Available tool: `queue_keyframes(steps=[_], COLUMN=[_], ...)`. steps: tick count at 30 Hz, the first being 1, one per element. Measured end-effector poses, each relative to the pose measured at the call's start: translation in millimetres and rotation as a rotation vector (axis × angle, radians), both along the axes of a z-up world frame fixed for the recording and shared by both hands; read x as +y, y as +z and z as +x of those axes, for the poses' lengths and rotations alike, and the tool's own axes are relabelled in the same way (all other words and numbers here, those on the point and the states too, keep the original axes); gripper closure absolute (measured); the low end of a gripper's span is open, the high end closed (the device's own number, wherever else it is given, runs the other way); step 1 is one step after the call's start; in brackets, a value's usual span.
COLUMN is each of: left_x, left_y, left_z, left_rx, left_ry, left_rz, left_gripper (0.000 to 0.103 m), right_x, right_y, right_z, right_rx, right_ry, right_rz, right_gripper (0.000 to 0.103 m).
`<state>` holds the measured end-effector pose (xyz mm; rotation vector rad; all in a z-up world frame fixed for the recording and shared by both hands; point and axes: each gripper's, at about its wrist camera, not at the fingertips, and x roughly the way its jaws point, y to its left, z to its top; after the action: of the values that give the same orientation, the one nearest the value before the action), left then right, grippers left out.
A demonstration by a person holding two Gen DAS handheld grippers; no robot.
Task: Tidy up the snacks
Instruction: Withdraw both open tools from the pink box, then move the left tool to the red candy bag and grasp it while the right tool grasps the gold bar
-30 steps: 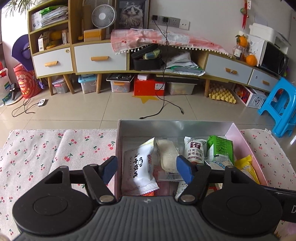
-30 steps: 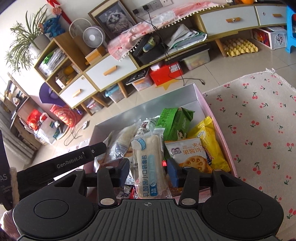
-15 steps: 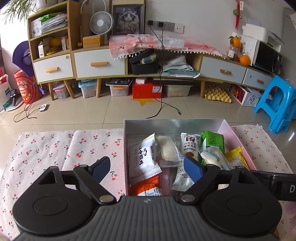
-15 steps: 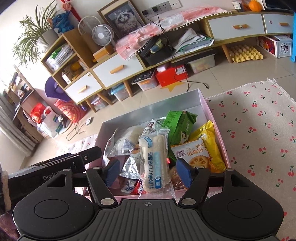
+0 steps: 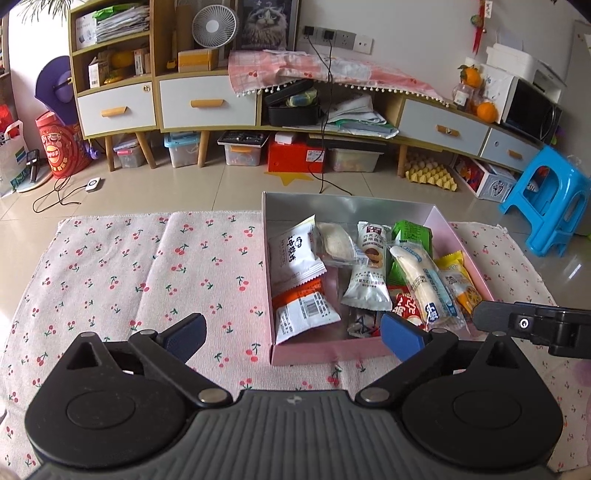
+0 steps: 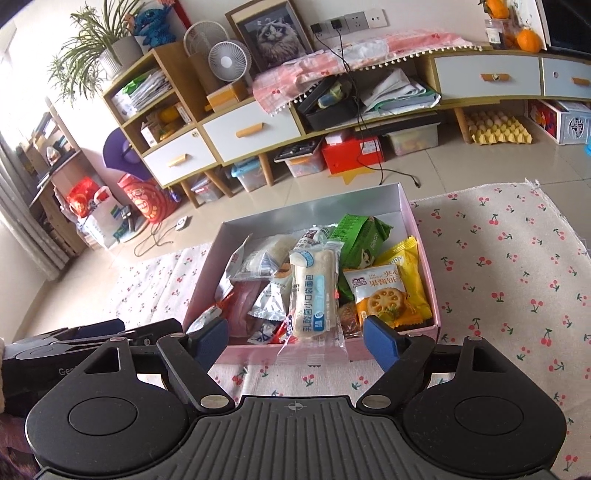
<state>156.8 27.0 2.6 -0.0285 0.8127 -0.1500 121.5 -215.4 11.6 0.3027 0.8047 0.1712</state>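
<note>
Left wrist view: left gripper (image 5: 291,332) is seen backed off from the box (image 5: 332,354) compared with a second ago, when its fingers straddled the box's left wall; now the box sits ahead and nothing is between the jaws. Jaws have just been opening and are spread wide, empty. Right gripper (image 6: 295,338) has likewise been pulled back and up; its jaws have just been opening, and the bread pack (image 6: 314,291), closely flanked by the pads a second ago, is now released, its near end draped over the box's front wall. Pads stand clear of it on both sides.

Judged: a placing step is finished, both tools are free, no loose snacks are seen on the cloth, so the task looks near done or done.

All snacks are held in the box: white pack (image 5: 295,254) at left, green pack (image 6: 360,236) and yellow pack (image 6: 402,266) at right, others piled between.

Box is set on a cherry-print cloth (image 5: 147,266) over a tiled floor (image 5: 184,188). Behind, a low cabinet (image 5: 207,99), fan (image 5: 214,27), cat picture (image 6: 275,37), blue stool (image 5: 550,199) are seen.
</note>
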Motion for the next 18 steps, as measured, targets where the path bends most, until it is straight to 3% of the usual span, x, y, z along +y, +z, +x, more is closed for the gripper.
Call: queue_keyframes(steps=[11,18], left_x=[3.7,1.8], left_y=[-21.4,-31.7], left_z=[-38.0,-59.7], left_rx=[0.064,0.063], left_ry=[-0.001,-0.063], left_rz=[0.015,0.087], left_gripper=[0.001,0.001], right_x=[-6.2,-14.6], right_y=[-0.2,-12.0], right_z=[-29.6,-47.3], right_rx=[-0.004,0.017], right_ry=[0.035,0.046], right_rz=[-0.114,-0.167], right_gripper=[0.013,0.013])
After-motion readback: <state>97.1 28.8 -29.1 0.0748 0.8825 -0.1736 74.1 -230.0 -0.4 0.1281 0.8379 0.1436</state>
